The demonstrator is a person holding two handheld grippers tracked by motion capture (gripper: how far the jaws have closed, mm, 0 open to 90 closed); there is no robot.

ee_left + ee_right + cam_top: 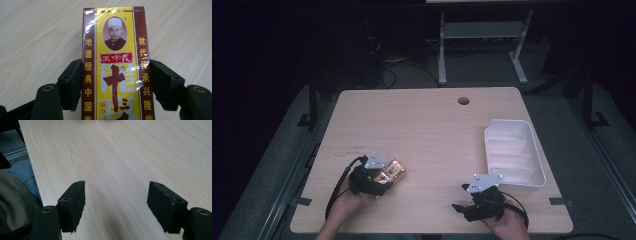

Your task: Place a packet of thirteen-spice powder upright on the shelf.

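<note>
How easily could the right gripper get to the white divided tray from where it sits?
Probably easily: the right gripper, jaws open and empty, sits just beside the white divided tray, with bare table around it.

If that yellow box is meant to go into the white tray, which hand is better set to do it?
The left, probably. The left gripper already clamps the yellow box between its jaws. The right gripper is open with nothing in it, though it sits nearer the white tray.
</note>
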